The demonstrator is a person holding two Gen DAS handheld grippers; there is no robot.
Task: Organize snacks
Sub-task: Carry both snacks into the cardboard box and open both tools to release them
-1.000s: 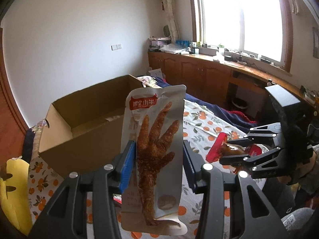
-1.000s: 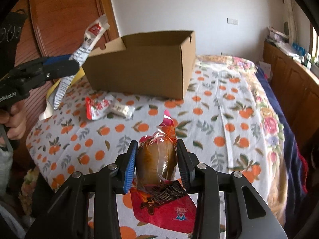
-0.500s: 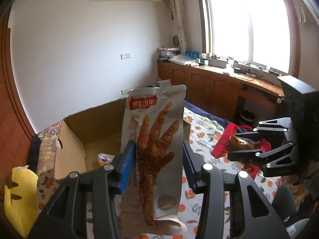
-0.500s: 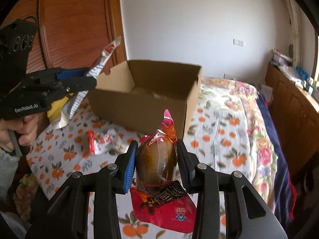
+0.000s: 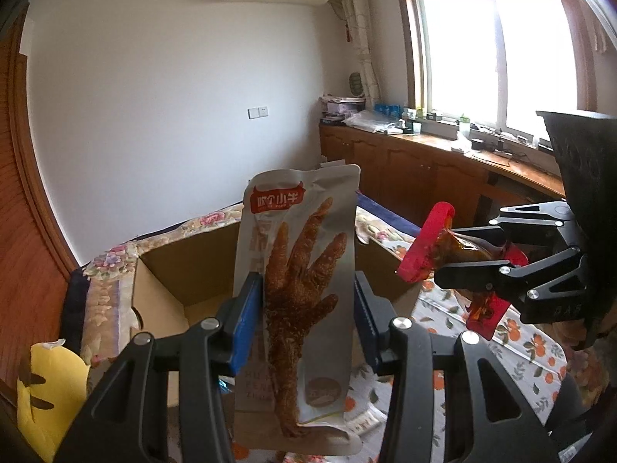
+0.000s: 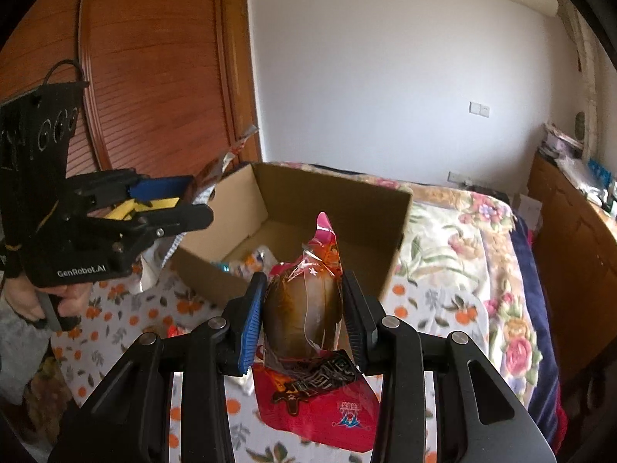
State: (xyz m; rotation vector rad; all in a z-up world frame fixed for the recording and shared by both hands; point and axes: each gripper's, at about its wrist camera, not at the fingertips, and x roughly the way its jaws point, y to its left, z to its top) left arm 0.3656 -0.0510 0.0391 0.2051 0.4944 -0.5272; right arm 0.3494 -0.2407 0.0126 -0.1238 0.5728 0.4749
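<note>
My left gripper (image 5: 304, 320) is shut on a silver chicken-foot snack pack (image 5: 300, 277) and holds it upright in front of the open cardboard box (image 5: 162, 285). My right gripper (image 6: 302, 316) is shut on a red pack with a brown snack (image 6: 304, 308), held in the air before the box (image 6: 347, 208). In the right wrist view the left gripper (image 6: 173, 208) hangs at the box's left edge. In the left wrist view the right gripper (image 5: 462, 258) is to the right of the box. Several snacks (image 6: 250, 262) lie inside the box.
The box stands on a bed with an orange-patterned sheet (image 6: 443, 308). A red snack pack (image 6: 175, 332) lies on the sheet near me. A yellow cushion (image 5: 50, 389) is at the left. Wooden cabinets (image 5: 424, 177) run along the right, a wooden wardrobe (image 6: 154, 77) along the left.
Both grippers have risen and moved toward the box with their packs. The box now sits lower and closer in both views, its inside showing.
</note>
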